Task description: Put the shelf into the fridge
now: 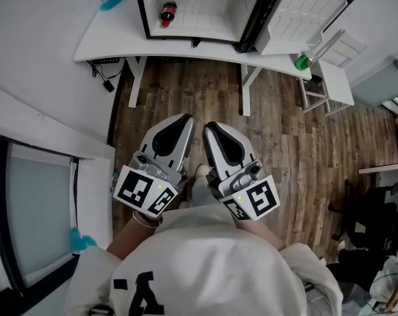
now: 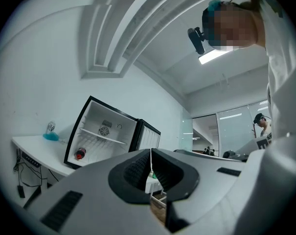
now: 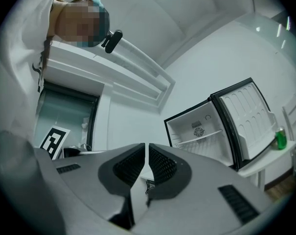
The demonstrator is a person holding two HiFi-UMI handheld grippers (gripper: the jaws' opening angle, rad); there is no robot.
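Both grippers, the left gripper [image 1: 185,119] and the right gripper [image 1: 210,125], are held side by side with their jaws pressed together on nothing. Bare wooden plank floor [image 1: 185,87] and the edge of a curved white table [image 1: 106,41] lie ahead of them. On that table, straight ahead, stands a black-framed white mini fridge [image 1: 141,12] with its door [image 1: 304,12] swung open to the right. 1 red-capped dark cola bottle [image 1: 167,13] lies on the fridge's floor. A green bottle [image 1: 304,61] stands ahead and right, a teal object [image 1: 113,0] ahead and left. The white wire shelf [image 2: 103,136] sits level inside the fridge, its long axis running across from wall to wall.
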